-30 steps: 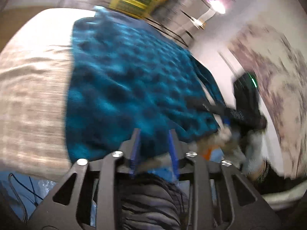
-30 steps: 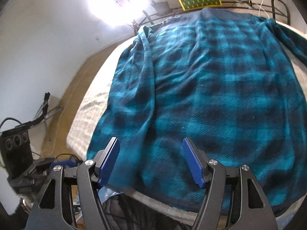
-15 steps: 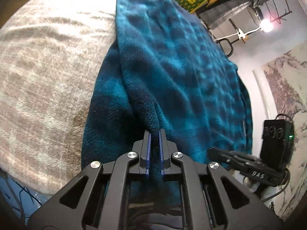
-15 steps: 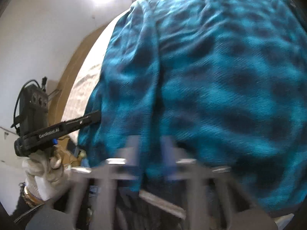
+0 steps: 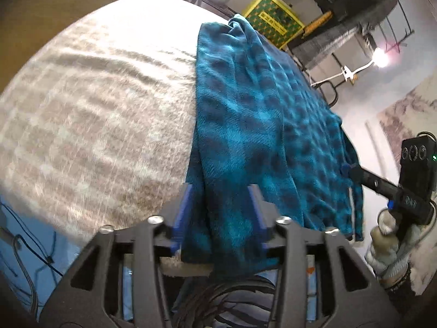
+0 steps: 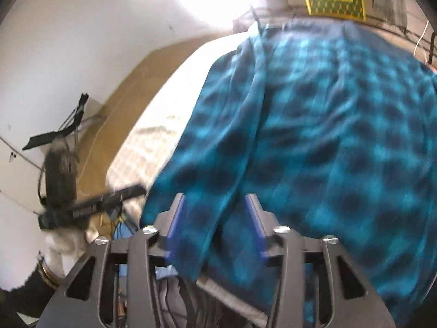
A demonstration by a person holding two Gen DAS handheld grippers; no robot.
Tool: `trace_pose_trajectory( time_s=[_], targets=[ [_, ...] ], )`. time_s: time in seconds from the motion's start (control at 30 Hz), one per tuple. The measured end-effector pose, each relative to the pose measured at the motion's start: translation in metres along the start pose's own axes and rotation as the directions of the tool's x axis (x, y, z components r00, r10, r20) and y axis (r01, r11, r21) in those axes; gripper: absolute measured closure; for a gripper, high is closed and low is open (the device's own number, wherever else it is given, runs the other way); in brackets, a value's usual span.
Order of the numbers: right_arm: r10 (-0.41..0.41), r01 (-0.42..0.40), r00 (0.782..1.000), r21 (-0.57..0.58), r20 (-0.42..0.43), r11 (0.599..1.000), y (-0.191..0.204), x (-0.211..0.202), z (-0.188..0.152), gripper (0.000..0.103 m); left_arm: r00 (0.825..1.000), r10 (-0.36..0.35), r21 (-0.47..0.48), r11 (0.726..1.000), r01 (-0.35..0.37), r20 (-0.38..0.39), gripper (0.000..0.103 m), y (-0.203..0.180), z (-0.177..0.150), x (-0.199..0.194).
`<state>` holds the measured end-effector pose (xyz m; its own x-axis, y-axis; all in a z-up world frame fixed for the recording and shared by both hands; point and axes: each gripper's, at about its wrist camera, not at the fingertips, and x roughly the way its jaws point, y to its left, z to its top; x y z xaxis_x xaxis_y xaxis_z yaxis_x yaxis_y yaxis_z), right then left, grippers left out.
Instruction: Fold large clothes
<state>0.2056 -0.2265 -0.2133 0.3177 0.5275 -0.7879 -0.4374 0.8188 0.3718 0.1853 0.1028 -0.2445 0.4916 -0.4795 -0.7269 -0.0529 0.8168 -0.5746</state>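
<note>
Fingers of both the left gripper (image 5: 220, 216) and right gripper (image 6: 213, 225) are opening, letting go of the blue shirt's (image 5: 245, 125) near edge on the bed (image 5: 95, 109); next comes a fresh grab to fold it.

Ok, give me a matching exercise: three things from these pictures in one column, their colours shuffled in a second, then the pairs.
Things:
1. shirt
2. bedcover
3. bag

Colours:
A. yellow and green
B. teal and black checks
C. beige and white

Pairs: 1-B, 2-C, 3-A
</note>
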Motion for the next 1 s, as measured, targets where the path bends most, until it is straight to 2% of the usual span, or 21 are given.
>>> trace_pose_trajectory(
  time_s=[0.03, 0.1, 0.23, 0.37, 0.4, 0.43, 0.47, 0.5, 0.67, 0.77, 0.8, 0.87, 0.9, 0.93, 1.0],
  targets=[
    [-0.009, 0.009, 1.0, -0.009, 0.004, 1.0, -0.001, -0.001, 0.004, 0.058, 1.0, -0.008, -0.016, 1.0, 0.008, -0.006, 0.051, 0.004, -0.005, 0.001],
    [-0.025, 0.025, 1.0, -0.022, 0.0, 0.999, 0.0, 0.004, 0.006, 0.058, 1.0, -0.003, -0.039, 0.999, 0.002, -0.023, 0.047, 0.009, -0.013, 0.005],
    [-0.009, 0.007, 0.999, -0.051, -0.031, 0.999, 0.008, 0.014, 0.002, 0.058, 0.999, -0.012, -0.088, 0.996, 0.008, -0.045, 0.047, 0.019, -0.027, 0.011],
    [0.011, -0.015, 0.999, -0.105, -0.041, 0.994, 0.026, 0.037, -0.001, 0.058, 0.999, -0.035, -0.125, 0.992, 0.033, -0.015, 0.047, 0.023, -0.033, 0.012],
    [0.011, -0.016, 0.999, -0.113, -0.043, 0.993, 0.029, 0.043, -0.001, 0.058, 0.999, -0.036, -0.121, 0.992, 0.034, -0.014, 0.052, 0.022, -0.032, 0.013],
    [0.001, -0.007, 0.999, -0.119, -0.048, 0.993, 0.03, 0.052, 0.0, 0.058, 0.999, -0.039, -0.114, 0.993, 0.038, -0.012, 0.076, 0.02, -0.032, 0.014],
    [-0.011, 0.005, 0.999, -0.12, -0.05, 0.993, 0.03, 0.058, 0.001, 0.058, 0.998, -0.05, -0.104, 0.993, 0.048, -0.023, 0.087, 0.016, -0.032, 0.017],
    [-0.022, 0.015, 0.998, -0.12, -0.055, 0.993, 0.029, 0.064, 0.003, 0.058, 0.998, -0.055, -0.094, 0.994, 0.053, -0.02, 0.094, 0.013, -0.032, 0.018],
    [-0.104, 0.088, 0.983, -0.105, -0.151, 0.991, 0.016, 0.101, 0.007, 0.058, 0.991, -0.122, -0.049, 0.991, 0.125, 0.057, 0.097, -0.007, -0.03, 0.003],
    [-0.08, 0.063, 0.981, -0.102, -0.176, 0.993, 0.017, 0.094, 0.016, 0.058, 0.985, -0.152, -0.021, 0.988, 0.154, 0.087, 0.098, -0.017, -0.028, -0.008],
    [-0.06, 0.043, 0.984, -0.099, -0.169, 0.994, 0.019, 0.088, 0.023, 0.058, 0.983, -0.157, -0.013, 0.987, 0.159, 0.094, 0.098, -0.02, -0.028, -0.01],
    [-0.036, 0.023, 0.991, -0.104, -0.133, 0.994, 0.027, 0.073, 0.044, 0.051, 0.979, -0.173, 0.001, 0.985, 0.174, 0.108, 0.098, -0.026, -0.027, -0.015],
    [-0.039, 0.025, 0.992, -0.113, -0.122, 0.993, 0.029, 0.07, 0.049, 0.045, 0.978, -0.178, 0.01, 0.984, 0.178, 0.113, 0.098, -0.03, -0.026, -0.016],
    [-0.053, 0.038, 0.993, -0.135, -0.106, 0.99, 0.036, 0.067, 0.06, 0.042, 0.978, -0.175, 0.022, 0.985, 0.174, 0.116, 0.098, -0.033, -0.026, -0.017],
    [-0.076, 0.059, 0.992, -0.164, -0.099, 0.985, 0.044, 0.07, 0.076, 0.042, 0.978, -0.169, 0.043, 0.985, 0.165, 0.118, 0.098, -0.038, -0.025, -0.018]
  ],
)
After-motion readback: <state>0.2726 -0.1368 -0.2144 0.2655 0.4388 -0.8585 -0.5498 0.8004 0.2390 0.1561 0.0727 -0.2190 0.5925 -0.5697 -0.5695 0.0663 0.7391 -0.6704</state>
